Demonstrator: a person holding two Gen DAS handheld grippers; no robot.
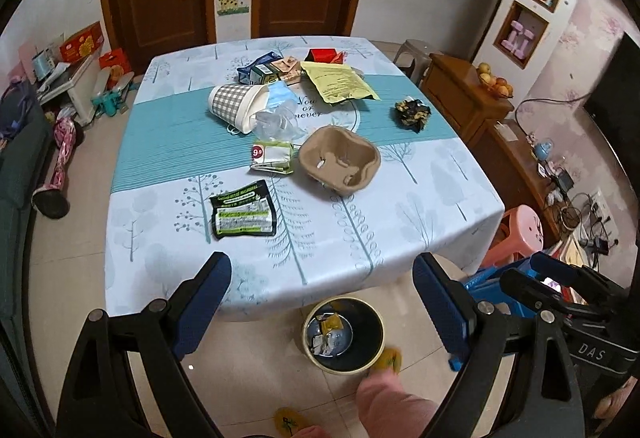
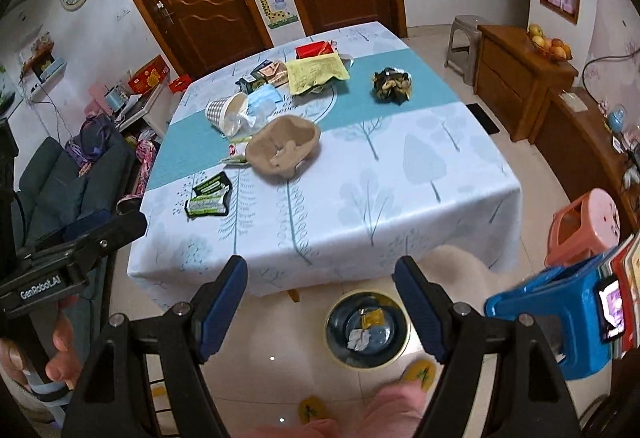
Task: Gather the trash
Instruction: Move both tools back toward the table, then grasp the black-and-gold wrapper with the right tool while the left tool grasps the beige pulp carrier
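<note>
Trash lies on the table [image 1: 440, 198]: a black-green wrapper [image 1: 244, 210] [image 2: 210, 196], a brown pulp cup tray [image 1: 340, 160] [image 2: 284, 150], a checked paper cup [image 1: 236, 106] [image 2: 226, 112], a blue mask [image 1: 280, 96], a yellow sheet [image 1: 340, 80] [image 2: 318, 72], a crumpled black-yellow wrapper [image 1: 412, 112] [image 2: 392, 84], and small cartons [image 1: 264, 72]. A dark bin [image 1: 344, 334] [image 2: 368, 330] with scraps inside stands on the floor before the table. My left gripper [image 1: 322, 302] and right gripper [image 2: 320, 302] are both open and empty, held above the table's near edge.
A blue stool [image 2: 552, 322] and a pink stool [image 2: 584, 226] stand at the right. A wooden cabinet [image 2: 520, 78] with fruit lines the right wall. A sofa [image 2: 60, 182] and clutter sit on the left. The person's slippered feet [image 2: 420, 374] are near the bin.
</note>
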